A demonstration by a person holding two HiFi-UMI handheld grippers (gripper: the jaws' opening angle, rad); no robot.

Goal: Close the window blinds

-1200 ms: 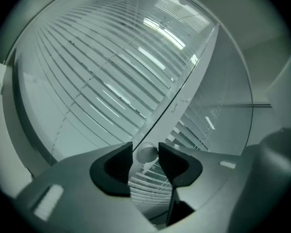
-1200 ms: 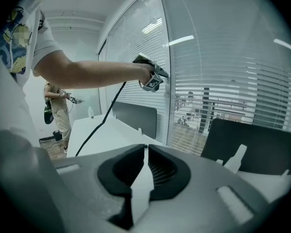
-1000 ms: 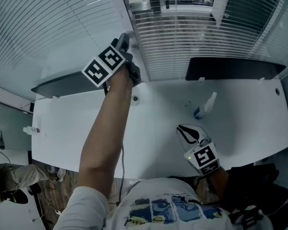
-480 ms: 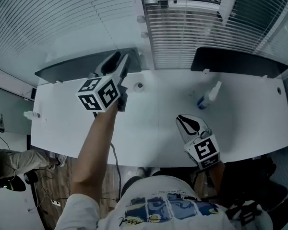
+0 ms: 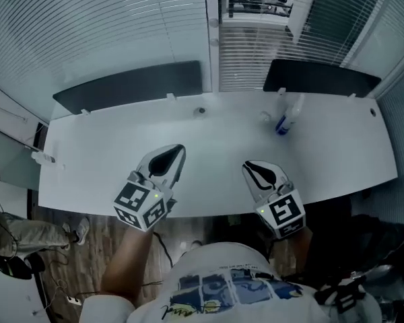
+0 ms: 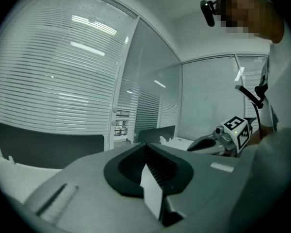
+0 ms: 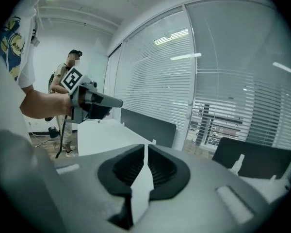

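The window blinds (image 5: 114,32) are seen lowered along the glass behind the white table (image 5: 101,153), well apart from both grippers. A second earlier the left gripper (image 5: 178,152) was raised at the post between the panes, arm stretched out. Now it is held low over the table's near edge, level with the right gripper (image 5: 249,167). Its jaws have just been closing and are now pressed together with nothing between them, as its own view confirms. The right gripper's jaws are likewise pressed together and empty, and it is found much where it was, near the front edge. The slats are not visibly altered (through the middle section a room beyond can be made out in both frames).

Two grippers are counted, and two dark partition panels (image 5: 128,86) are fixed at the table's far edge. One spray bottle (image 5: 286,116) is stood upright before the right panel. One small bottle (image 5: 44,158) is lying at the table's left edge. One other person (image 7: 68,89) is seen standing in the right gripper view.
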